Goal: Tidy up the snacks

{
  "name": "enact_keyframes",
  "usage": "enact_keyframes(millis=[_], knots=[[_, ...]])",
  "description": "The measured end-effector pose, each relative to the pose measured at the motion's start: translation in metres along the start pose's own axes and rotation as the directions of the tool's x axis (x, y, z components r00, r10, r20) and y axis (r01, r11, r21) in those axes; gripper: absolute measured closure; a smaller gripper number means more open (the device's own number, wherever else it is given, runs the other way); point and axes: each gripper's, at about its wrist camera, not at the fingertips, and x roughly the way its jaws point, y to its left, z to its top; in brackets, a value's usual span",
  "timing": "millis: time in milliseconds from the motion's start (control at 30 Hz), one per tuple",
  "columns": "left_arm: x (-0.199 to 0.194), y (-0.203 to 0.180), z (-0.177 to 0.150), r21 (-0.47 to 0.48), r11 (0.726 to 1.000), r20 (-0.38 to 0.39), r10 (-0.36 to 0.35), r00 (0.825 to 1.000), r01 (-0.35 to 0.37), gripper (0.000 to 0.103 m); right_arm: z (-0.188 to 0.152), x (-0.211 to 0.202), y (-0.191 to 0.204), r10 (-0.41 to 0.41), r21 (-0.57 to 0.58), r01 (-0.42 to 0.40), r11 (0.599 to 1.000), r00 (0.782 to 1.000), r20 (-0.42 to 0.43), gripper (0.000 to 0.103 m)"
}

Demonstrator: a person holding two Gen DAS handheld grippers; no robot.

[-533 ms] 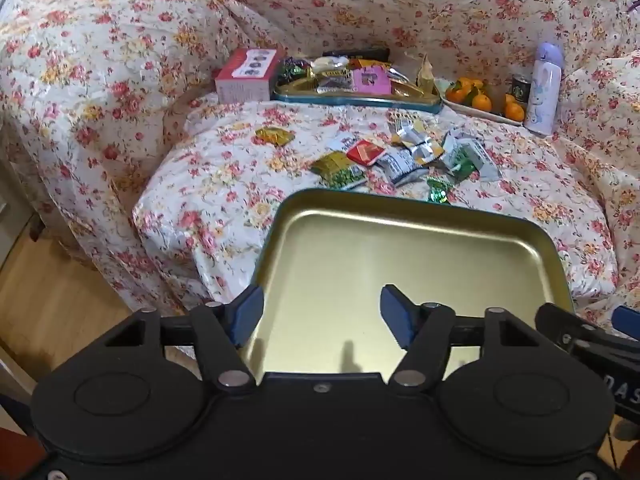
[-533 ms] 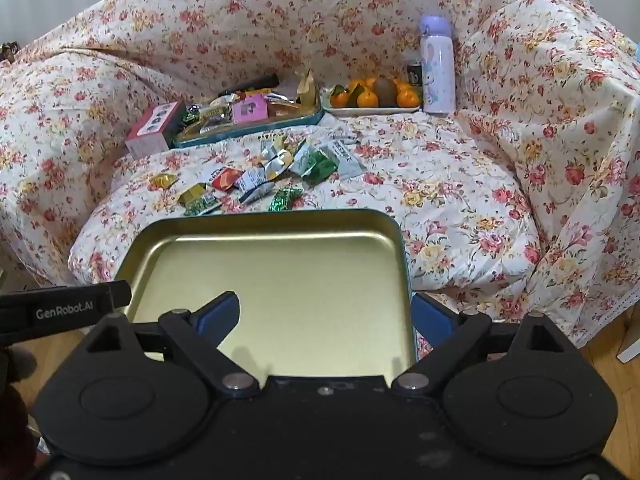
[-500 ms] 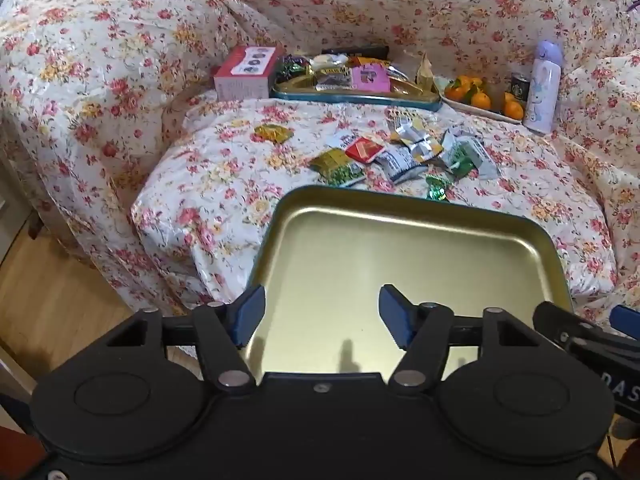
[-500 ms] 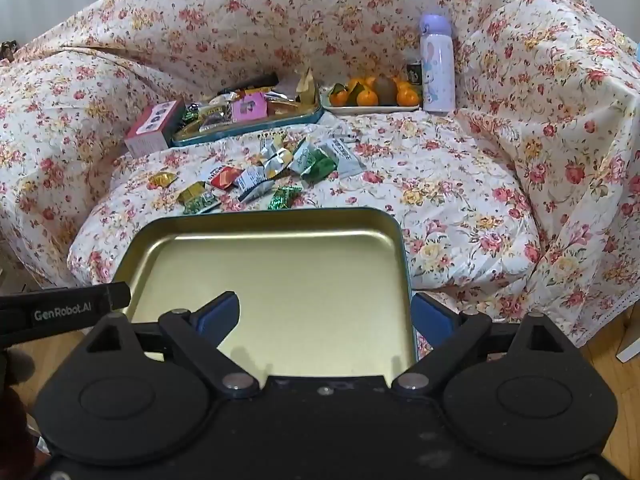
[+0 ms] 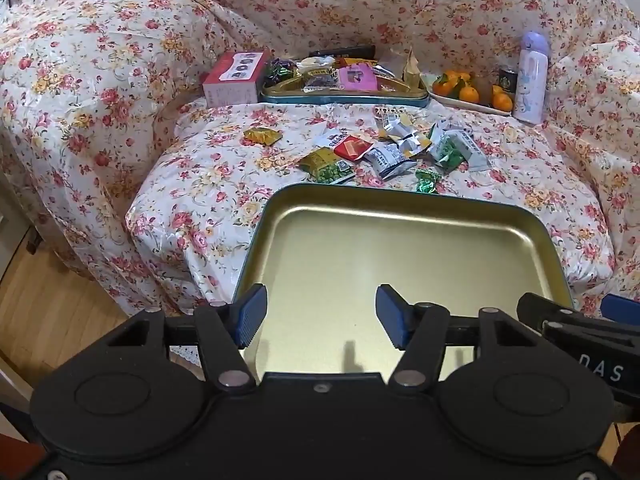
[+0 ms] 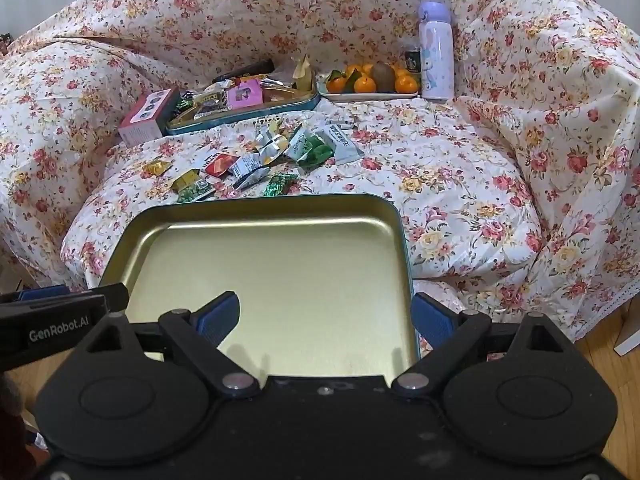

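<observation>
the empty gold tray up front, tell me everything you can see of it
The gold tray is a shallow rounded-corner rectangle, metal by its look, with a shiny gold inside, a raised rim and a teal outer edge. Nothing lies in it. It sits nearest the cameras, at the front of the floral cover, just before the loose snack packets.

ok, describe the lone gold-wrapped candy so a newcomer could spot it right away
On the flower-print sofa seat, loose snack packets lie scattered beyond the empty gold tin tray. The gold-wrapped candy lies alone at the left of that scatter, below the pink box, apart from the others.
</observation>
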Motion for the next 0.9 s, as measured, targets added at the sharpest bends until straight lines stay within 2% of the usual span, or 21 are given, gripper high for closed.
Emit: enact_keyframes(millis=[900], knots=[[-0.008,-0.004,-0.003,-0.023,1.000,0.059,0.013,0.998,-0.012,0.039,0.001,-0.001,0.003,-0.014,-0.001,0.014,1.000,1.000,-0.010,0.006]])
